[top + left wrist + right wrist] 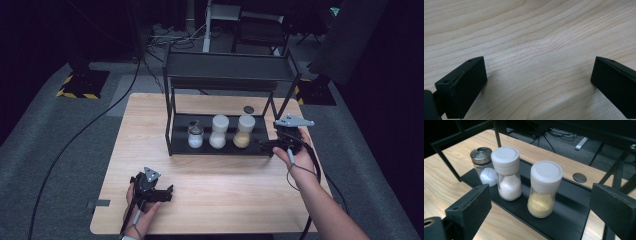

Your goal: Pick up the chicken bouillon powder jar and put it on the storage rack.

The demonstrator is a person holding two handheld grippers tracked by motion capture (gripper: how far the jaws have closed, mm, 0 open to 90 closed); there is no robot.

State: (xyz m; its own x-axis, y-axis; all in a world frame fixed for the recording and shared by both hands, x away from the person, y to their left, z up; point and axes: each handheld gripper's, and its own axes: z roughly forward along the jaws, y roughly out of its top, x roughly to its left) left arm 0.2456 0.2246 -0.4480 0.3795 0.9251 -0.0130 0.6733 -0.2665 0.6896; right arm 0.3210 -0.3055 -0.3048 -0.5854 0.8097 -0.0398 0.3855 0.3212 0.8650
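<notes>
rack (pixel 172 132) far on table (pixel 210 185) | three jars on its lower shelf: left jar (pixel 195 135), middle jar (pixel 218 131), right jar (pixel 244 131) | disc (pixel 248 109) behind rack

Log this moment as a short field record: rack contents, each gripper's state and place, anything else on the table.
rack: black, two-tier, on wooden table
bottom tier: three jars in a row
steel-lidded jar: white contents
middle jar: white cap, white grains
yellow-filled jar: white cap, nearest the right gripper
right gripper: open, empty, beside rack's right end
left gripper: open, empty, low over bare table
dark disc: on table behind rack
</notes>
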